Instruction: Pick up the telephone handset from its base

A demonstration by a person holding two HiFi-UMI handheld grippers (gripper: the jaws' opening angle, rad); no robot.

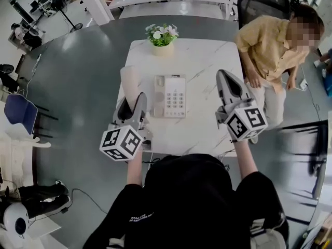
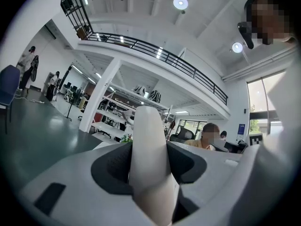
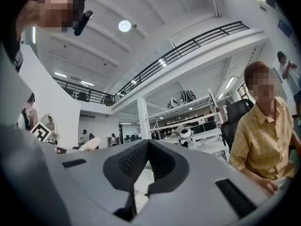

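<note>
The cream telephone base (image 1: 175,96) with its keypad lies in the middle of the white marble table (image 1: 202,61). The cream handset (image 1: 129,81) is off the base and stands upright to its left, held above the table. My left gripper (image 1: 133,104) is shut on the handset (image 2: 148,145), whose body fills the gap between the dark pads. My right gripper (image 1: 226,77) hovers right of the base, shut, with nothing between its tips (image 3: 146,147). The right gripper view also shows the handset (image 3: 89,144) far to the left.
A pot of flowers (image 1: 162,37) stands at the table's far edge. A person in a yellow shirt (image 1: 270,48) leans at the table's right side. A blue chair (image 1: 19,113) stands at the left. White shelving and desks fill the background.
</note>
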